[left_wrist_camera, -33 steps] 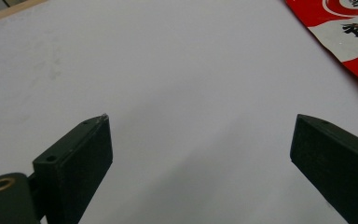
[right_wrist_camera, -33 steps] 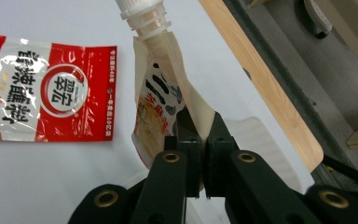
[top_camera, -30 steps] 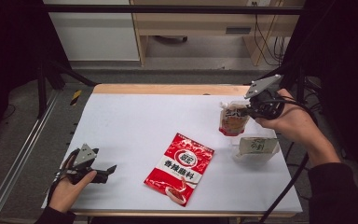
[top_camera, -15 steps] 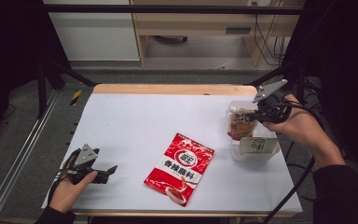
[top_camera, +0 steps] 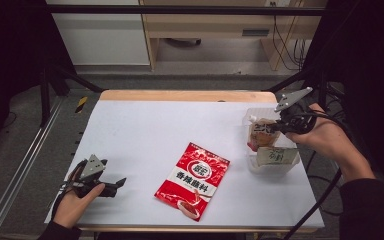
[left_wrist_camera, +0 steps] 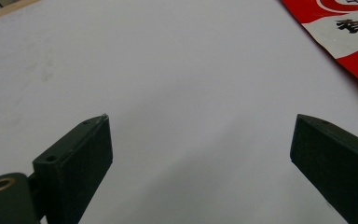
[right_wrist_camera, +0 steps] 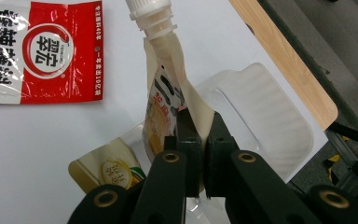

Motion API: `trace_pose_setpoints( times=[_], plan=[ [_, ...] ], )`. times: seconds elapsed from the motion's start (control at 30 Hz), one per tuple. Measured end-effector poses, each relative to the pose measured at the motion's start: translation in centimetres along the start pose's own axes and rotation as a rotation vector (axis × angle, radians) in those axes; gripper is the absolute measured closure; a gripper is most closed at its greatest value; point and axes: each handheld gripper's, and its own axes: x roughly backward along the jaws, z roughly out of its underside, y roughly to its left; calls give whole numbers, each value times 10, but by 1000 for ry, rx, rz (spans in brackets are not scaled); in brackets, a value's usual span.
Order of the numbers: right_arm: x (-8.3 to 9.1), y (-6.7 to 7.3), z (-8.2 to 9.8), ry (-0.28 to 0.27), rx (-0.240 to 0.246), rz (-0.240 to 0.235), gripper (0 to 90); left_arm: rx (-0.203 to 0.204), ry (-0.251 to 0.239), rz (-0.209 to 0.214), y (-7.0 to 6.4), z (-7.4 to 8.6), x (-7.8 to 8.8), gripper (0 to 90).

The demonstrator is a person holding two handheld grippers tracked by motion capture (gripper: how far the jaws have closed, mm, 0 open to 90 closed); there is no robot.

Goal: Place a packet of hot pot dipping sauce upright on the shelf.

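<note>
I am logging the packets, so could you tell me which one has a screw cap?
The spouted pouch pinched in the right gripper; the red packet and the pouch in the tray have none.

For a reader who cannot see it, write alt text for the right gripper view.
The right gripper, jaws shut, pinches a beige spouted sauce pouch above a clear plastic tray. Another small pouch lies in the tray, and a red seasoning packet rests on the white table.
</note>
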Motion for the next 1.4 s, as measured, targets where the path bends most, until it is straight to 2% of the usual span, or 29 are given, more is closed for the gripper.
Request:
trace_pose_setpoints(
  times=[0.27,0.57,0.77,1.13,1.27,1.4],
  plan=[
    [0,2,4,16,-4,-7,879,-7,8,7,-1,0,-1,54],
    [-16,2,8,33,-25,-6,877,-8,12,9,-1,0,-2,55],
    [-29,1,14,47,-42,-23,877,-11,15,10,-2,0,-2,55],
    [-43,3,23,73,-52,-38,865,-17,22,10,-2,0,-3,55],
    [-42,5,23,79,-70,-28,829,-19,25,12,-3,1,-3,55],
    [-34,9,18,50,-84,-14,690,-22,28,11,-3,1,-3,55]
  ],
)
